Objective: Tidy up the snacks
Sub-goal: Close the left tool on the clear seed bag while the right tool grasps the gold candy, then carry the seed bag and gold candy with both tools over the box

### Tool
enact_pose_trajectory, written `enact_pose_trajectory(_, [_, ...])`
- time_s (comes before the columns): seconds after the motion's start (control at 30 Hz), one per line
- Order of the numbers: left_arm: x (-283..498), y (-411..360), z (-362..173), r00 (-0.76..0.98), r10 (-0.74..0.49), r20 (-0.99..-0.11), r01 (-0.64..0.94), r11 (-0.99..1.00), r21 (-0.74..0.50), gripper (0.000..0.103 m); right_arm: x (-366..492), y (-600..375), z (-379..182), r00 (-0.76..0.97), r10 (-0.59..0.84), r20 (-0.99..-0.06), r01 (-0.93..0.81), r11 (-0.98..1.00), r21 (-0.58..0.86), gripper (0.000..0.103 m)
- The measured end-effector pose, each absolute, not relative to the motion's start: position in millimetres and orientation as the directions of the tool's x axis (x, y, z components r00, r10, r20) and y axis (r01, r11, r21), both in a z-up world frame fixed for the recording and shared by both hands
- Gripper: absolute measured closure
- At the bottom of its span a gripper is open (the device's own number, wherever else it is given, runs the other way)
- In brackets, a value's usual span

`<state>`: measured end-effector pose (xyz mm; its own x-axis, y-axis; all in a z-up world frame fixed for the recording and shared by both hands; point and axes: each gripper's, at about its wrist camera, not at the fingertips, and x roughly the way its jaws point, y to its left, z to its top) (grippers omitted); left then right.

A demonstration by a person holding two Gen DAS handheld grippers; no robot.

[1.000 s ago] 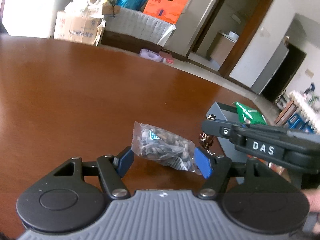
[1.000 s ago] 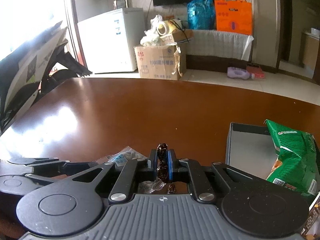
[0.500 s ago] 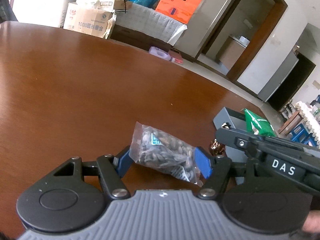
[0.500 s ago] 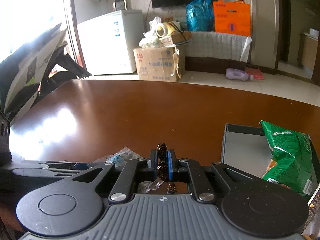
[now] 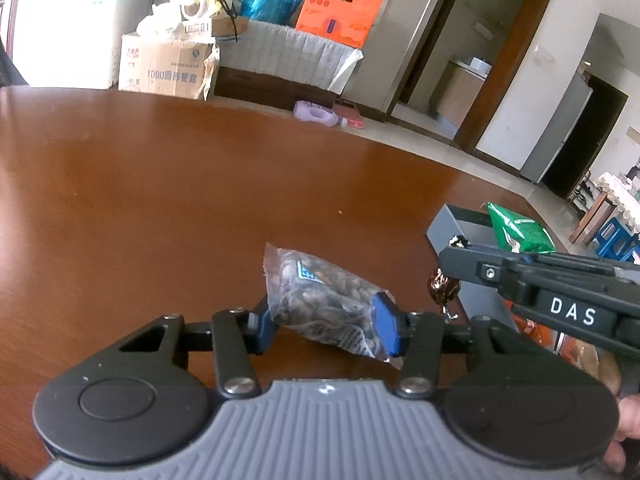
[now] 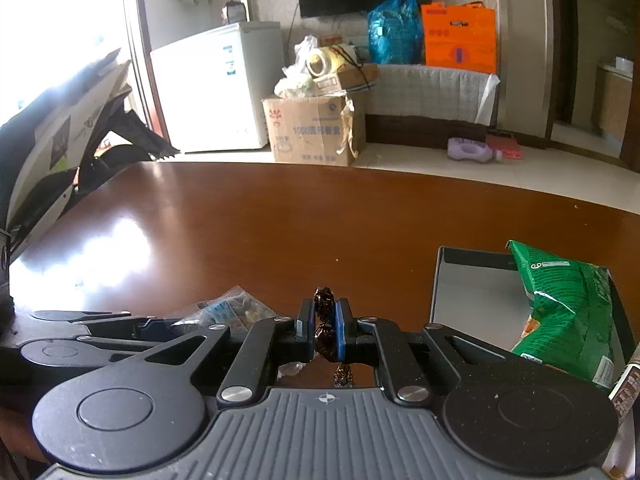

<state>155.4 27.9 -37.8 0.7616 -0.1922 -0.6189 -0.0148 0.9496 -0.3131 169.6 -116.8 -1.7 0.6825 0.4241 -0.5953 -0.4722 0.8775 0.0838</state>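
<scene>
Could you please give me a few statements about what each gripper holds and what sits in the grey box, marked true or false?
1. The right gripper is shut on a brown wrapped candy. True.
2. The left gripper has a clear bag of seeds between its pads. True; its jaws have just been closing on it.
3. The green snack bag lies on the bare table. False; it sits in the grey box.
4. The grey box stands left of the seed bag. False; it is to the right.

cardboard box [image 6: 310, 130] beside white freezer [image 6: 218, 90]; orange bag [image 6: 460, 38], blue bag [image 6: 394, 28] above; purple bottle [image 6: 472, 149] on floor.
</scene>
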Motion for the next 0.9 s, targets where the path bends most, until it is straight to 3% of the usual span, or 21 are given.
enact_pose_trajectory(0.9, [130.6,9.5,-4.7,0.813,-0.173,-0.556,0.040,0.969,-0.244,0.061,148.3,-139.2,12.3,0.716,0.432,-0.548,-0.461,0.883,0.094,0.090])
